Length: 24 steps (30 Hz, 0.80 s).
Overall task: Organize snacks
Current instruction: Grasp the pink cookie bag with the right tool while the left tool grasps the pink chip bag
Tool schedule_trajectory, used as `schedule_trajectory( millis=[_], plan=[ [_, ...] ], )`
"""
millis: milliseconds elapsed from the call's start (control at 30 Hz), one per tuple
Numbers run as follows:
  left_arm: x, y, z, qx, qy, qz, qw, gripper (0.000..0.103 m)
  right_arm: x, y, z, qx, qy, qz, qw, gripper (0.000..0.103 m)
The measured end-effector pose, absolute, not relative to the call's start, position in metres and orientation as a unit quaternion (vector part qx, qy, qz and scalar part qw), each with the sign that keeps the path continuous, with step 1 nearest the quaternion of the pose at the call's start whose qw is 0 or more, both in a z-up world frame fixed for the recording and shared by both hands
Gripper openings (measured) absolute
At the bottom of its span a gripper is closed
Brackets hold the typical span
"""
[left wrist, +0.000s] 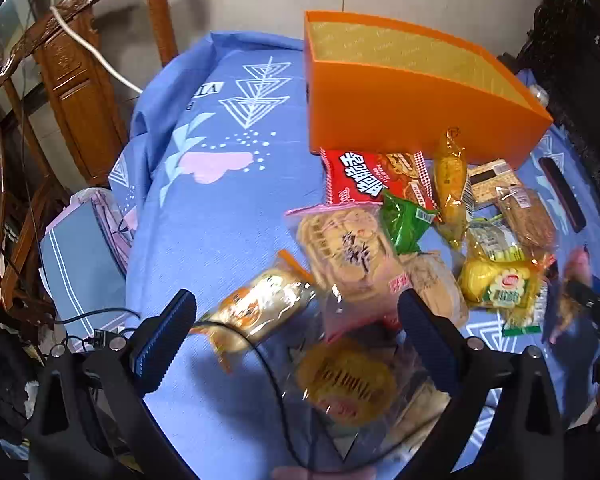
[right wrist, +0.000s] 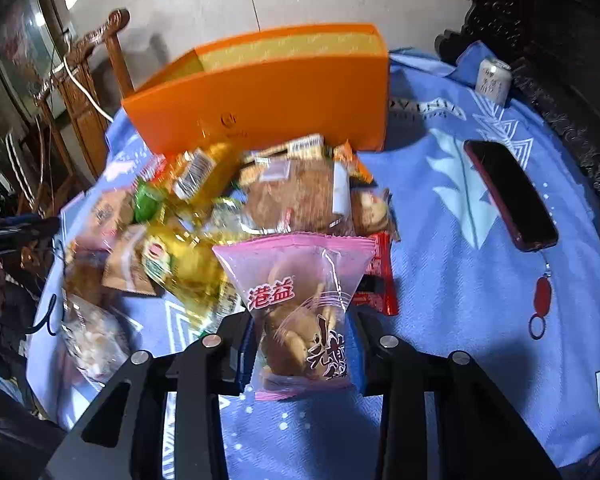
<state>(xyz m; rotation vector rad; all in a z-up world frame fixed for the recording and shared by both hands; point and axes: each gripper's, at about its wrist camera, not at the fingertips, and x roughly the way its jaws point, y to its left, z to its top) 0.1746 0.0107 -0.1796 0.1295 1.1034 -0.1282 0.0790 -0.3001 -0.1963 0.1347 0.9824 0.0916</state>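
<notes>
A heap of wrapped snacks (left wrist: 420, 216) lies on the blue patterned cloth (left wrist: 228, 208) in front of an orange box (left wrist: 400, 116) that is open at the top. My left gripper (left wrist: 296, 300) hangs open over the near side of the heap. A clear packet of round crackers (left wrist: 260, 308) and a pink-edged biscuit packet (left wrist: 348, 248) lie between and below its fingers, untouched. My right gripper (right wrist: 300, 344) is shut on a pink packet of brown pastries (right wrist: 300, 300), gripped at its lower half. Beyond it are the heap (right wrist: 228, 208) and the orange box (right wrist: 268, 100).
A dark red phone (right wrist: 512, 196) with a red key fob (right wrist: 542, 292) lies on the cloth to the right. A small white can (right wrist: 494, 78) stands at the far right corner. A carved wooden chair (left wrist: 72, 72) stands off the left edge, dark carved furniture at the right.
</notes>
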Motion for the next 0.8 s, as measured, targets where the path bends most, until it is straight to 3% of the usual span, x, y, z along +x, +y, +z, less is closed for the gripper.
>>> schedule_trajectory(
  millis=[700, 767, 800],
  plan=[
    [0.227, -0.034, -0.235, 0.047, 0.585, -0.057, 0.808, 0.099, 0.07, -0.304, -0.172, 0.1, 0.451, 0.03, 0.886, 0.037],
    [0.228, -0.034, -0.237, 0.045, 0.584, -0.063, 0.808, 0.093, 0.07, -0.305, -0.173, 0.101, 0.451, 0.028, 0.886, 0.037],
    [0.229, -0.034, -0.238, 0.042, 0.584, -0.07, 0.808, 0.075, 0.07, -0.305, -0.173, 0.102, 0.452, 0.028, 0.886, 0.037]
  ],
)
